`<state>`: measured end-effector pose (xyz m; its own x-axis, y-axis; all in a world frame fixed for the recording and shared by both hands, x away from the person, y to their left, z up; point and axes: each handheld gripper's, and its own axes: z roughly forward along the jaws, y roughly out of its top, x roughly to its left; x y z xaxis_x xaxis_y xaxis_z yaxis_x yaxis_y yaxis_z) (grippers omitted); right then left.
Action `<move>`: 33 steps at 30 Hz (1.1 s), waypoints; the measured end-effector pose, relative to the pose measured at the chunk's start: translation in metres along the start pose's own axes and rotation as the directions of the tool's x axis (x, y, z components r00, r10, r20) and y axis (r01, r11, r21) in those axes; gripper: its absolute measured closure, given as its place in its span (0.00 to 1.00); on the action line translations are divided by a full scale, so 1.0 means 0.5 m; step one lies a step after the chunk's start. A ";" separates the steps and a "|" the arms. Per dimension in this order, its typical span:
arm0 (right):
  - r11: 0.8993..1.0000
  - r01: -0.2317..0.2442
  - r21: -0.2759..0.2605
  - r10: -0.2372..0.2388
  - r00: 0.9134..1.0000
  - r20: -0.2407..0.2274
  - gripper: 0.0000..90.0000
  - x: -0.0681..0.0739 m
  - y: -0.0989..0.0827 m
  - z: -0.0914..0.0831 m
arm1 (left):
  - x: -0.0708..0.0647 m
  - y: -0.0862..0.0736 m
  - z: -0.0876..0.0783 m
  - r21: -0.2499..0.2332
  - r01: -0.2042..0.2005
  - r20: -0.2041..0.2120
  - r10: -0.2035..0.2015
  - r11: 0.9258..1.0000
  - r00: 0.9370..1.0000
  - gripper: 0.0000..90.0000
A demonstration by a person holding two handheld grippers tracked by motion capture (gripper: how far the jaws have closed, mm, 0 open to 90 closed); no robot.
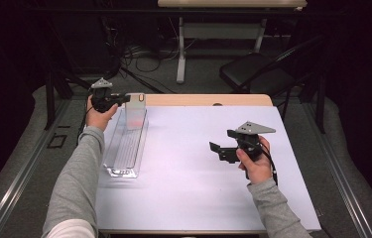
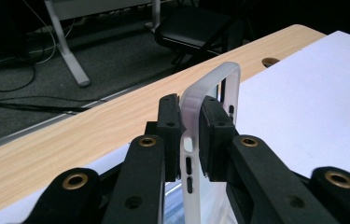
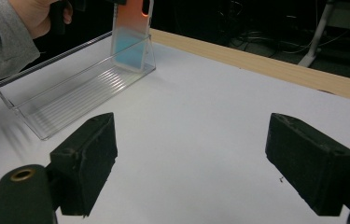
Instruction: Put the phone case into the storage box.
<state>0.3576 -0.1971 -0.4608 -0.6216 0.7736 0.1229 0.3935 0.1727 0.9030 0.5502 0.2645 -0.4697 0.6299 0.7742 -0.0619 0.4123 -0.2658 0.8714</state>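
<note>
Two grippers are working: left gripper (image 2: 190,135) is pinching a phone case (image 2: 210,107) over the clear rack (image 1: 126,148); right gripper (image 3: 191,163) is hovering wide open.

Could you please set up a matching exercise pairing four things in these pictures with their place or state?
Things:
1. left gripper
2. right gripper
3. phone case
4. clear rack

States:
A. lies long on the white sheet, near the table's left edge
B. jaws wide apart, nothing between them
C. stands upright at the rack's far end, pinched by its edge
D. jaws shut on a frosted edge

Pairs: 1-D, 2-B, 3-C, 4-A
</note>
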 end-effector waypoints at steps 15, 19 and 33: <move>1.000 0.005 0.004 -0.005 1.000 -0.003 0.18 -0.001 -0.001 0.003 | 0.015 -0.007 -0.002 0.020 -0.006 -0.063 0.007 1.000 0.998 0.84; 1.000 0.001 0.008 -0.001 1.000 -0.004 0.18 -0.001 -0.003 0.005 | 0.020 -0.010 -0.002 0.018 0.000 -0.071 0.002 1.000 0.997 0.84; 1.000 0.004 0.011 -0.004 1.000 -0.005 0.18 -0.004 -0.005 0.007 | 0.031 -0.017 0.003 0.019 -0.003 -0.104 0.005 1.000 0.995 0.81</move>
<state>0.3604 -0.1968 -0.4646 -0.6264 0.7700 0.1212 0.3983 0.1825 0.8989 0.5575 0.2776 -0.4788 0.5601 0.8284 -0.0071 0.4233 -0.2788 0.8620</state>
